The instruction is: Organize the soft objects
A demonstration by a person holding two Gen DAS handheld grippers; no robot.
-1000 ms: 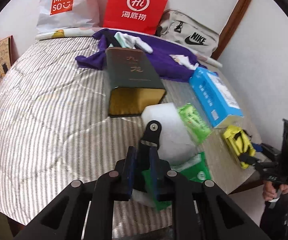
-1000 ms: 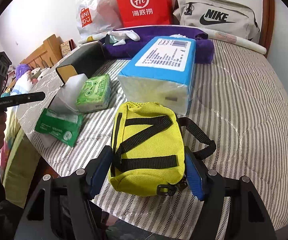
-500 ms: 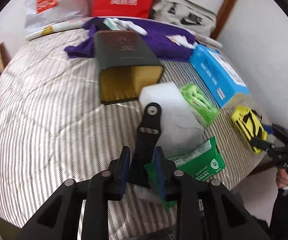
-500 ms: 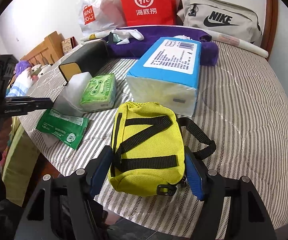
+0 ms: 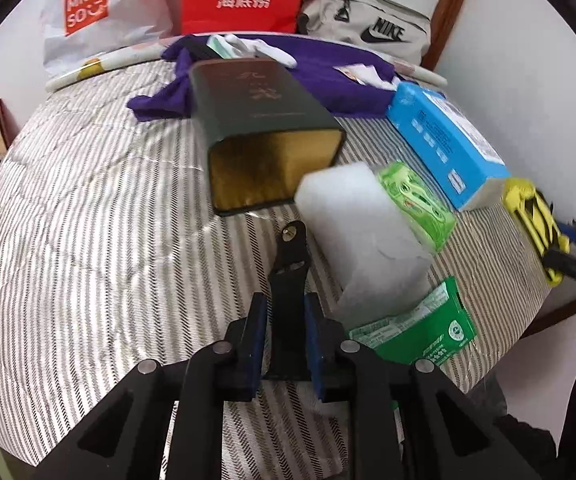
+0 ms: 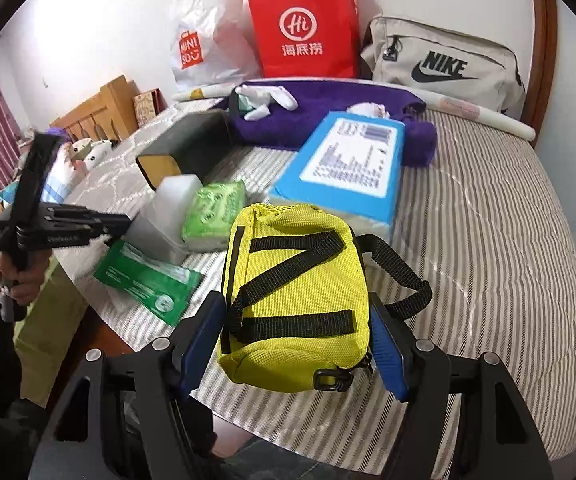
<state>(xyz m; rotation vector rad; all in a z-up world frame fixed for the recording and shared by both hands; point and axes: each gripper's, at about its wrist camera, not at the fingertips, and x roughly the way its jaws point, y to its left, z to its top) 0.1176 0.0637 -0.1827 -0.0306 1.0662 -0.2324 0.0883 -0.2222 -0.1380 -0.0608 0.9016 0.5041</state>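
Observation:
My left gripper point(image 5: 285, 336) hangs over the front of the striped bed point(image 5: 87, 240). Its jaws are closing, and both blue pads press a black strap point(image 5: 290, 264) with a metal rivet that sticks out forward. A white foam block point(image 5: 360, 216) lies just ahead to the right. A dark green wipes packet point(image 5: 420, 328) rests beside the right finger. My right gripper point(image 6: 296, 344) is shut on a yellow pouch point(image 6: 296, 288) with black straps, holding it just above the bed edge. A light green tissue pack point(image 6: 215, 208) and a blue tissue pack point(image 6: 348, 168) lie behind it.
A dark box point(image 5: 259, 112) lies on its side, its gold inside facing me. A purple towel point(image 5: 328, 76) with white socks lies behind it. A red bag point(image 6: 304, 28), a white Miniso bag point(image 6: 207, 36) and a grey Nike bag point(image 6: 444, 64) stand against the wall.
The left gripper sank a little and rolled, and the green packet that was at its pads now lies off to the right. The right gripper rose slightly with the yellow pouch.

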